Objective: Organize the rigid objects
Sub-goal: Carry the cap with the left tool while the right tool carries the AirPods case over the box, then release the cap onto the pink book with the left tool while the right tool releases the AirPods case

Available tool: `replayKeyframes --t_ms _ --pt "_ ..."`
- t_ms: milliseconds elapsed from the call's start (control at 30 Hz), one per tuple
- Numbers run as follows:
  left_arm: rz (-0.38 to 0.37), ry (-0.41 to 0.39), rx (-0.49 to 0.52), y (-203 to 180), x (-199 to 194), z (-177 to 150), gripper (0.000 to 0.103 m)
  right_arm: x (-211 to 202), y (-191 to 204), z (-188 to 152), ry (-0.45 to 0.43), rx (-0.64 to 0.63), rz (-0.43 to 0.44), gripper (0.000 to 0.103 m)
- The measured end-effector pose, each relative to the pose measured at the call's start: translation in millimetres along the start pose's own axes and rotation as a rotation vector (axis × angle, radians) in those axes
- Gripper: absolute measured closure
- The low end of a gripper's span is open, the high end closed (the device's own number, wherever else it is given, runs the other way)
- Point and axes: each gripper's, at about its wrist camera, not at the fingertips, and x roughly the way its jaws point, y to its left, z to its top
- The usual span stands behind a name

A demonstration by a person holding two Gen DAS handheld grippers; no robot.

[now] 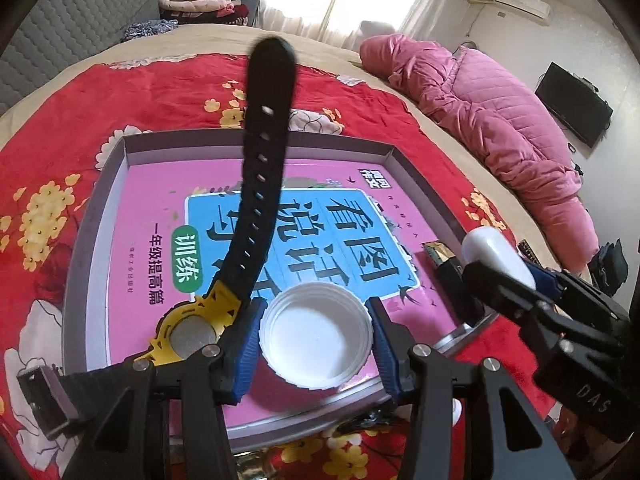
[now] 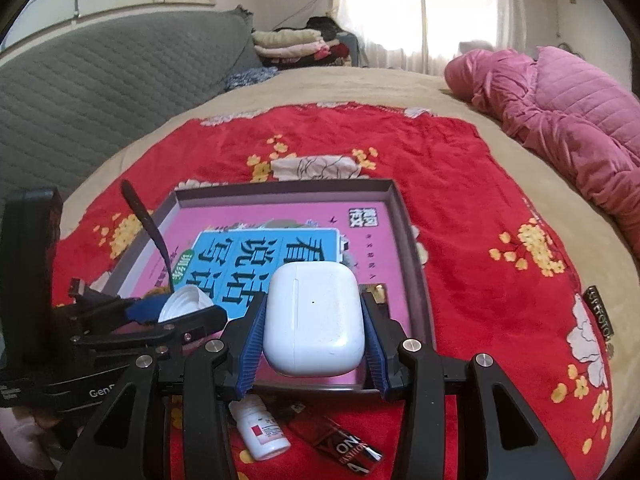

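Red floral bedspread (image 2: 460, 184), left fingers (image 1: 256, 340) clamping white cap (image 1: 316, 336), right fingers (image 2: 252, 344) clamping earbud case (image 2: 314, 320)

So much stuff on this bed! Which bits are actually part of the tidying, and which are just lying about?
Part of the tidying:
- white cap in the left tongs
- white earbud case in the right tongs
- watch
- grey tray holding a pink book
- pill bottle

Lying about:
- pink quilt
- folded clothes
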Motion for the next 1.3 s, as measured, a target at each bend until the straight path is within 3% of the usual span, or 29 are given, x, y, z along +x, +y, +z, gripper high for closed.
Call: replayKeyframes --t_ms 1300 --pt "0.027 0.015 0.03 0 11 0 0.053 50 0 -9 0.115 -0.025 0.02 0.057"
